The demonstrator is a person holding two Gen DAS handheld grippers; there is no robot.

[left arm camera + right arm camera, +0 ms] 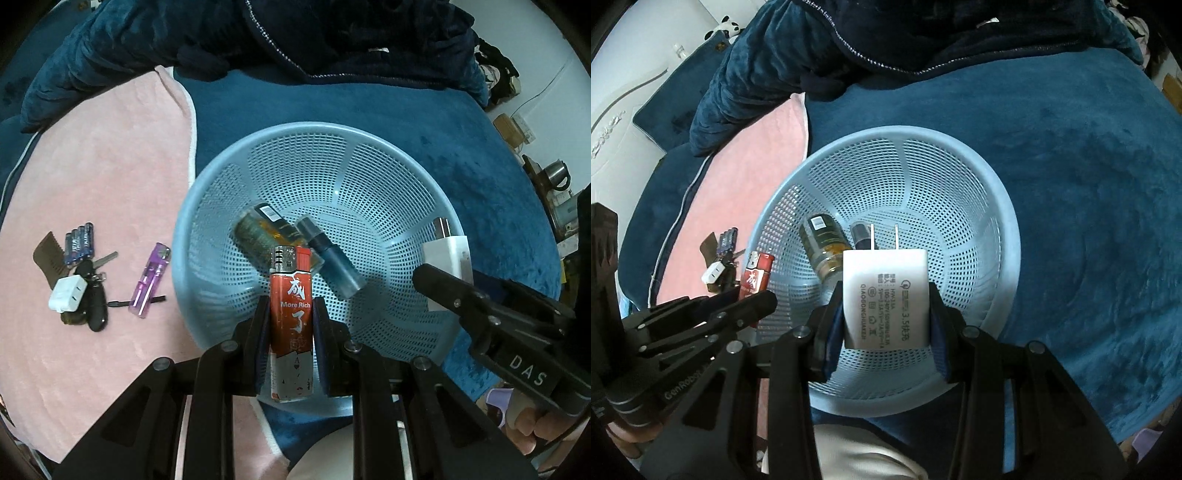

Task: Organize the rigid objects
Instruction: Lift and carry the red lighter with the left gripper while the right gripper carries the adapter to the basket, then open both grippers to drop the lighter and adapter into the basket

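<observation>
My left gripper (291,310) is shut on a red lighter (291,321) and holds it upright over the near side of a light blue mesh basket (373,144). My right gripper (886,302) is shut on a white plug charger (886,299), prongs pointing away, above the same basket (1004,229). In the basket lie a round amber bottle (255,232) and a blue spray bottle (332,254). From the left wrist view the right gripper (436,273) with the charger (447,254) comes in over the basket's right rim.
On the pink towel (110,147) left of the basket lie a purple lighter (149,280), a small white plug (68,295), keys with a black fob (96,299), several batteries (79,240) and a brown comb (46,254). Dark blue blanket (461,122) lies around, with crumpled bedding behind.
</observation>
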